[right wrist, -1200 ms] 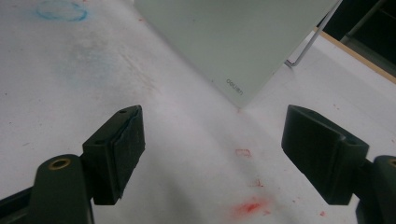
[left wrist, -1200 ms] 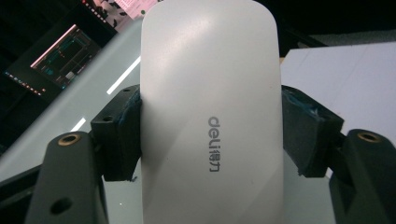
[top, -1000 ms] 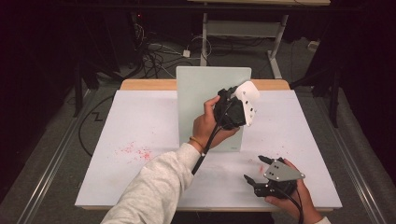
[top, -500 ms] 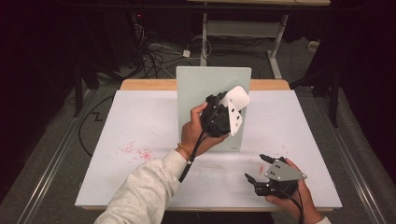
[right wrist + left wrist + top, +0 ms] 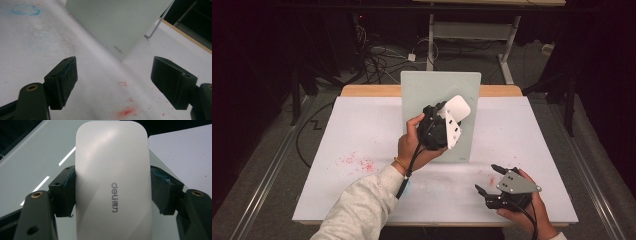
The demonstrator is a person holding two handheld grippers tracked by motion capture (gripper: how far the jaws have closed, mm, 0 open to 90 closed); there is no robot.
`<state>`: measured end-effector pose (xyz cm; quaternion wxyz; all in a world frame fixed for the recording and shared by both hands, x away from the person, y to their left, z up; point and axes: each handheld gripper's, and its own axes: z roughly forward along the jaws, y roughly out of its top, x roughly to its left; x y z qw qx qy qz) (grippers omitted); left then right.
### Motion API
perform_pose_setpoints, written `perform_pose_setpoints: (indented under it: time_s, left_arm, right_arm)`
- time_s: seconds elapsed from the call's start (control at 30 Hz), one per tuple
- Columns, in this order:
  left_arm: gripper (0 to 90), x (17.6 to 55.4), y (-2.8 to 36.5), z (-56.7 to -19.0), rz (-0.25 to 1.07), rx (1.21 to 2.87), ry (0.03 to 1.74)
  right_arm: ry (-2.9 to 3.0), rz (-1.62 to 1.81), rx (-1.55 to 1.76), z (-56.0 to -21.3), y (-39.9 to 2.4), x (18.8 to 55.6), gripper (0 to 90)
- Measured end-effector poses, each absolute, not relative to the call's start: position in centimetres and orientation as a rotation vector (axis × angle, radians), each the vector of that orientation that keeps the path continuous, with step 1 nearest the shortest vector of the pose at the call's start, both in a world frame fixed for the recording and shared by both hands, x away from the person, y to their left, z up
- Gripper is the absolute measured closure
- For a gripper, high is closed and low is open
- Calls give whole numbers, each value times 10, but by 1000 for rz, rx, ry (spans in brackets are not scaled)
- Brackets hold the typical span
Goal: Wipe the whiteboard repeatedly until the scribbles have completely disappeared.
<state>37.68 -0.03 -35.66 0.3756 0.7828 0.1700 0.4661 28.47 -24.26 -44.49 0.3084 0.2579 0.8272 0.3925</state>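
A pale green glass board stands tilted on a stand at the back middle of the white table. My left gripper is held up against the board's face, shut on a white eraser. In the left gripper view the eraser, printed "deli", is clamped between both pads, with the board behind it. My right gripper rests low near the table's front right, open, with nothing between its jaws. In the right gripper view the right gripper faces the board's lower corner.
Red marker smudges dot the table's left, and more red smudges lie just ahead of the right gripper. A faint blue ring marks the surface. The board's metal stand leg sticks out behind it. Cables lie on the floor beyond.
My left gripper has slid the eraser leftward and down across the board's face. The right gripper has stayed nearly where it was.
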Motion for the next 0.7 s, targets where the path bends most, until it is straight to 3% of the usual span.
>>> perform_pose_setpoints:
  time_s: [0.7]
  left_arm:
    - [292, 351, 48, -365, 1084, 2034, 413]
  right_arm:
    - [2136, 1063, 725, -440, -250, 287, 222]
